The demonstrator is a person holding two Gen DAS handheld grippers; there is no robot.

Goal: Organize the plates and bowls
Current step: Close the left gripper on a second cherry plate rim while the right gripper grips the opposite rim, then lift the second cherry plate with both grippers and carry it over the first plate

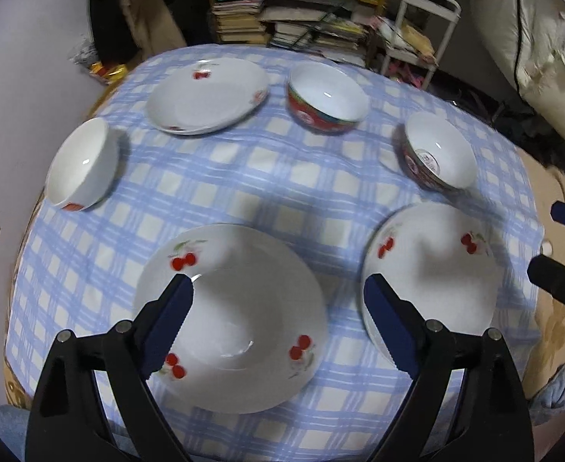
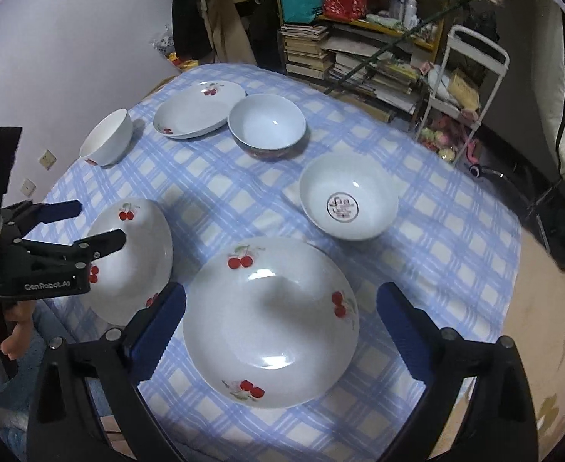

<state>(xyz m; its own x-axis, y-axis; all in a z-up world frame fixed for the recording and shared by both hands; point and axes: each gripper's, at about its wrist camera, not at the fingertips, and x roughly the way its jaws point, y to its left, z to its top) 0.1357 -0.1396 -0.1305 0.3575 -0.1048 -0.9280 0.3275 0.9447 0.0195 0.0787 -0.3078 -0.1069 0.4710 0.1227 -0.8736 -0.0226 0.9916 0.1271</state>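
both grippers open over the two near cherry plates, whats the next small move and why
Probably lower the right gripper to the near rim of the cherry plate beneath it: its jaws are open and empty, and a matching plate sits beside it to stack onto.

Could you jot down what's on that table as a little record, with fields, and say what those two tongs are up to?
surface: table with a blue checked cloth
plates: three with cherries: near-left plate, near-right plate, far plate
bowls: three: white bowl, red bowl, stamped bowl
stacking: none, all apart
left tongs: open, holding nothing
right tongs: open, holding nothing
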